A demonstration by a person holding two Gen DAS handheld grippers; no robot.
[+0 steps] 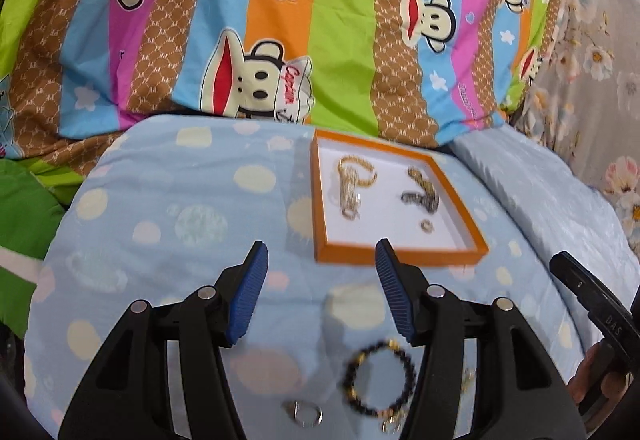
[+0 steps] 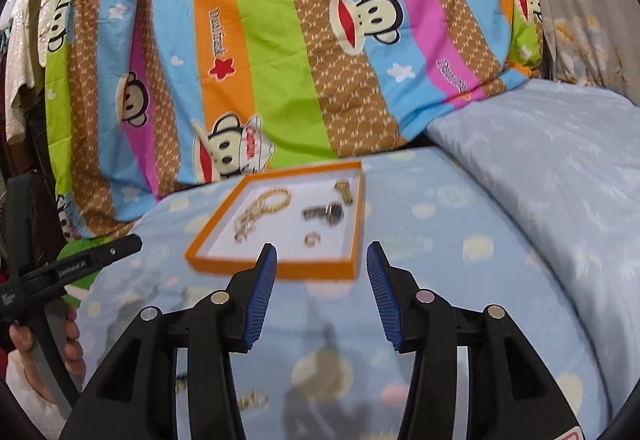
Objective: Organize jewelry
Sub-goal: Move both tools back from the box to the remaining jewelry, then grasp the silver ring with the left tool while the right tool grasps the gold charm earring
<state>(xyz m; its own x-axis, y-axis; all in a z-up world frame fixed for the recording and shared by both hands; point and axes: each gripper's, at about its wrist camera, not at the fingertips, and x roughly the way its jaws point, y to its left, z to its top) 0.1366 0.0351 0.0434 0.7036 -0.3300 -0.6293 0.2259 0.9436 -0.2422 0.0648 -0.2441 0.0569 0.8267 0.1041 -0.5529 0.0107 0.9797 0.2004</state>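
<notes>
An orange-rimmed white tray (image 1: 400, 255) lies on the blue dotted bedsheet; it also shows in the right wrist view (image 2: 276, 268). In it lie a gold chain (image 1: 352, 182), a dark-and-gold piece (image 1: 420, 192) and a small ring (image 1: 427, 226). My left gripper (image 1: 320, 252) is open and empty, short of the tray's near rim. Below it on the sheet lie a black bead bracelet (image 1: 378, 380) and a silver ring (image 1: 306, 413). My right gripper (image 2: 322, 256) is open and empty, at the tray's near edge. Gold pieces (image 2: 250, 400) lie under it, blurred.
A striped cartoon-monkey quilt (image 1: 280, 20) rises behind the tray. A pale blue pillow (image 2: 540, 160) lies to the right. The other gripper and the hand holding it show at the right edge of the left view (image 1: 596, 312) and the left edge of the right view (image 2: 60, 272).
</notes>
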